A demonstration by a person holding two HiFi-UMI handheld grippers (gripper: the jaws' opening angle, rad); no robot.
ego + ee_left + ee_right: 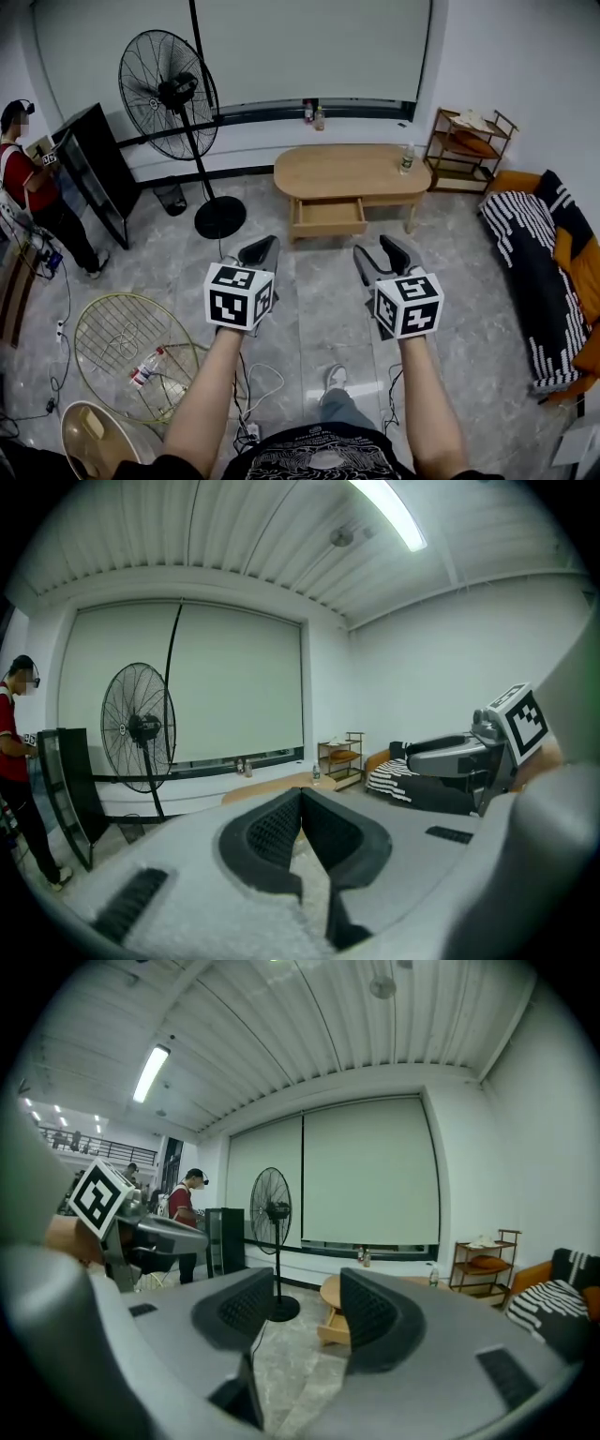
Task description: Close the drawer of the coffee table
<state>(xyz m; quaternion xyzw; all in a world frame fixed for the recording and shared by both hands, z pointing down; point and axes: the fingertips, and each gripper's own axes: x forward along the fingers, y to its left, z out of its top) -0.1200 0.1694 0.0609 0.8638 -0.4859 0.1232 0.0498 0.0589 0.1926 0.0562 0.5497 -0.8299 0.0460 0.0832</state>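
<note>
The oval wooden coffee table (pixel 352 169) stands ahead near the window wall, and its drawer (pixel 328 216) is pulled out toward me. Both grippers hang in the air well short of it, side by side. My left gripper (pixel 261 249) has its jaws together, pads meeting with nothing between them (pixel 300 797). My right gripper (pixel 382 251) stands open and empty; the open drawer (pixel 334 1327) and table (pixel 330 1290) show through its gap (pixel 305 1290). The tabletop (pixel 272 785) peeks just above the left jaws.
A tall floor fan (pixel 169 94) with a round base (pixel 220 217) stands left of the table. A black panel (pixel 94 169) and a person (pixel 28 178) are at far left. A wooden shelf (pixel 469 150) and a sofa (pixel 544 272) are at the right. A wire side table (pixel 122 337) and cables lie near my feet. A bottle (pixel 407 157) stands on the tabletop.
</note>
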